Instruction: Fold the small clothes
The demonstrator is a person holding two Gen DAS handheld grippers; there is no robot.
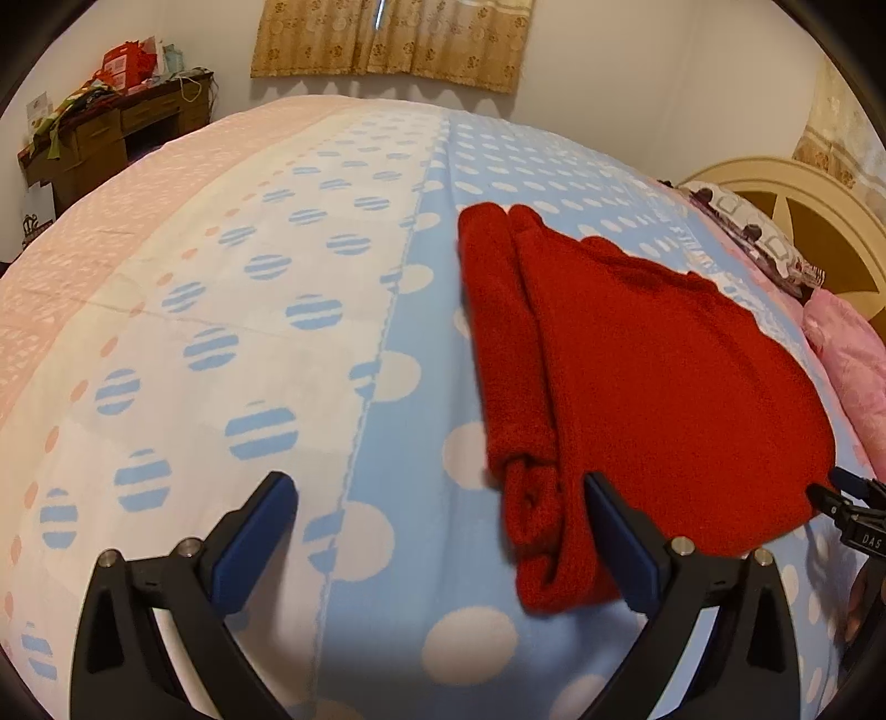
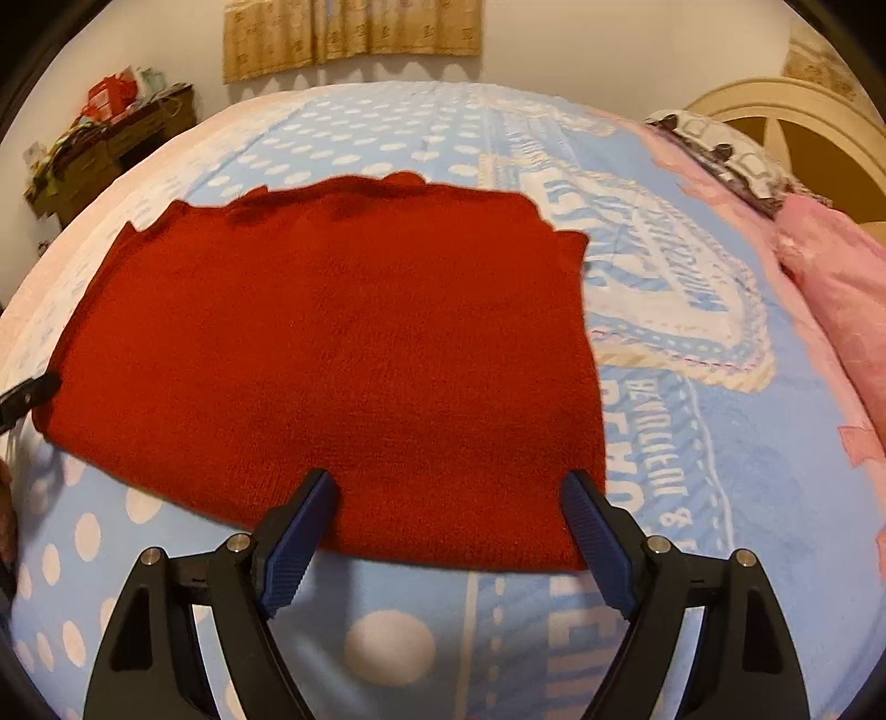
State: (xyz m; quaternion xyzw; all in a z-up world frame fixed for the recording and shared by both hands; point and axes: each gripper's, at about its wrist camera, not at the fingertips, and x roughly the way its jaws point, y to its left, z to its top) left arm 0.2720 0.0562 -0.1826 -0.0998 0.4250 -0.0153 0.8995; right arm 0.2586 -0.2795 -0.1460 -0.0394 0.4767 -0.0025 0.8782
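Note:
A red knitted sweater (image 1: 653, 354) lies flat on the bed's dotted blue cover (image 1: 387, 443), with a sleeve folded in along its left side. My left gripper (image 1: 437, 487) is open above the cover at the sweater's near left corner; its right finger stands over the bunched sleeve end and nothing is held. In the right wrist view the sweater (image 2: 343, 343) fills the middle. My right gripper (image 2: 449, 482) is open and straddles the near hem by the right corner, pads apart from the knit. The right gripper's tip (image 1: 853, 498) shows at the sweater's right edge.
Pink and patterned pillows (image 2: 830, 288) and a cream headboard (image 2: 786, 105) are at the right. A cluttered wooden desk (image 1: 111, 127) stands at the far left beyond the bed, with a gold curtain (image 1: 387, 39) on the back wall. The left gripper's tip (image 2: 27, 393) shows at the left edge.

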